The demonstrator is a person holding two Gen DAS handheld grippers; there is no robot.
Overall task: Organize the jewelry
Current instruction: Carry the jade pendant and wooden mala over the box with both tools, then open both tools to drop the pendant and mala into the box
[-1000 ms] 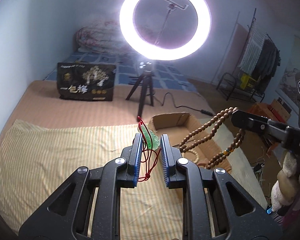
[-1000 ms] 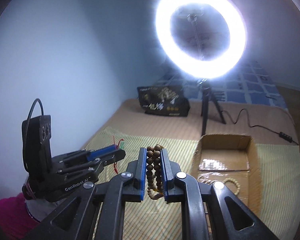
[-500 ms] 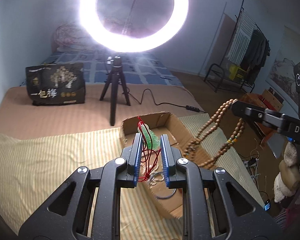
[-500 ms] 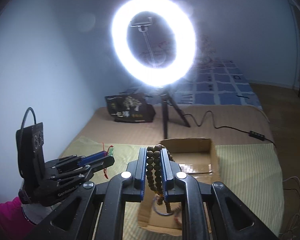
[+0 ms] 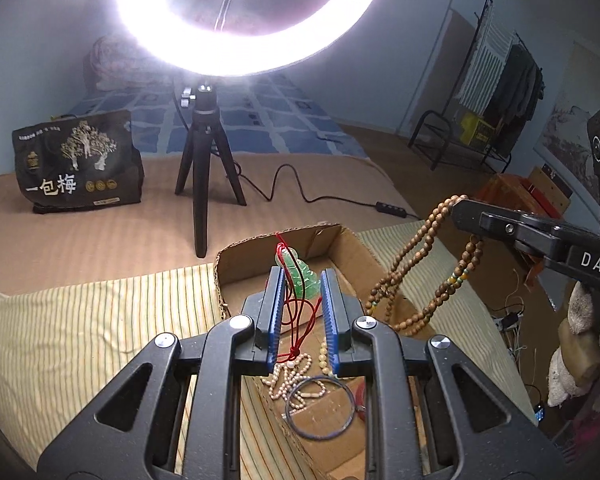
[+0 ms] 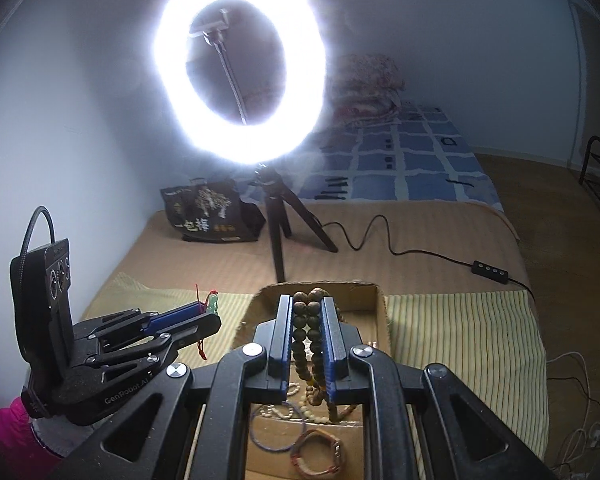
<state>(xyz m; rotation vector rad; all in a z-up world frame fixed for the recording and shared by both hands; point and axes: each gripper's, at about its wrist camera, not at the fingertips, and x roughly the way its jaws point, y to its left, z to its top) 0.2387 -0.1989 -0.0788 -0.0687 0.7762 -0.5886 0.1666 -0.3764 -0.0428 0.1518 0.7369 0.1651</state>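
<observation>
Bag [image 5: 78, 168] reads "一包梅"; right claw [image 5: 466, 210] "DAS".

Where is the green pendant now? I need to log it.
The green pendant is clamped in the left gripper, hanging over the cardboard box, left of the wooden bead necklace.

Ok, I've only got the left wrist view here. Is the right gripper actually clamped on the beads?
Observer: Yes. The right gripper is shut on the beads, with two strands side by side between its pads.
Operator: Do they hang over the box?
Observer: In the right wrist view, their lower loops dangle inside the box.
Operator: What's the reddish thing half hidden behind my gripper?
Observer: It's a brown strap bracelet, lying on the box floor.
</observation>
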